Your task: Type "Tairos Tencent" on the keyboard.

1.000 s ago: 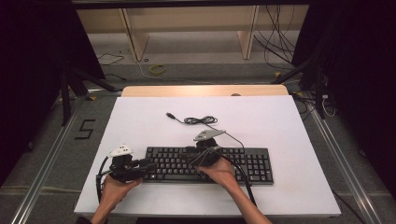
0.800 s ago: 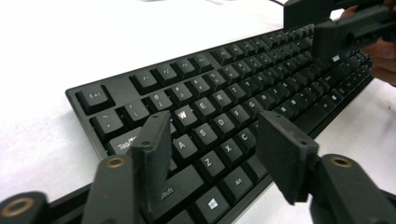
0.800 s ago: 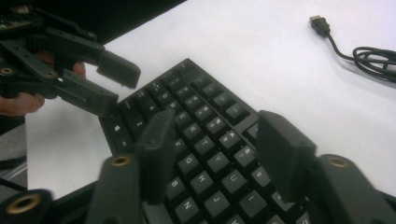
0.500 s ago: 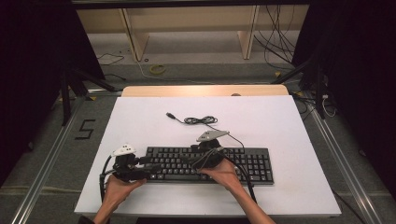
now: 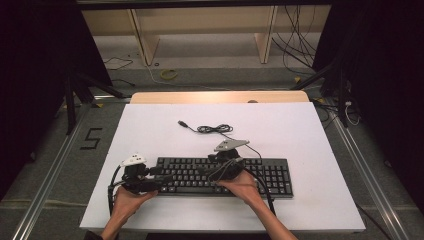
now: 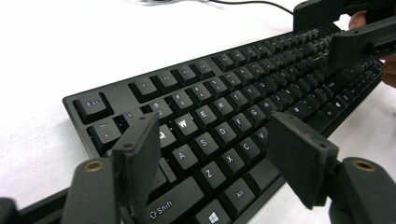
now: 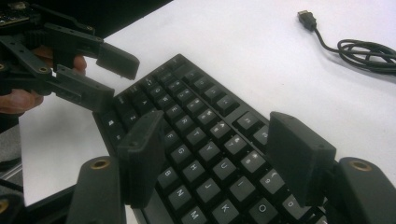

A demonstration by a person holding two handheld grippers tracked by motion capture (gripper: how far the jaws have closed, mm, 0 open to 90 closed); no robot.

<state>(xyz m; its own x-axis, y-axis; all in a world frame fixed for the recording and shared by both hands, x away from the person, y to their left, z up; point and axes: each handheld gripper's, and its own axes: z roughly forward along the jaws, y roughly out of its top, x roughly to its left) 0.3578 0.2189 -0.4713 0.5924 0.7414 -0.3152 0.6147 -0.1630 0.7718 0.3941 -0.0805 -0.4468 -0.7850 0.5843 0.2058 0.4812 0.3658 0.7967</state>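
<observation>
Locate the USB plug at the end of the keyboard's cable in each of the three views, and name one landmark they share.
High view: the USB plug lies on the white table top, behind the keyboard, left of the coiled cable.
Left gripper view: I cannot pick out the plug; a stretch of cable runs along the top edge.
Right gripper view: the plug sits at the upper right, beyond the keyboard.
Shared landmark: the black keyboard.

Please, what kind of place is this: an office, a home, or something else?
Probably a lab or recording workspace, not an ordinary office. A white table stands among dark frames, loose cables trail on the floor, and a person holds two grippers over a black keyboard.
</observation>
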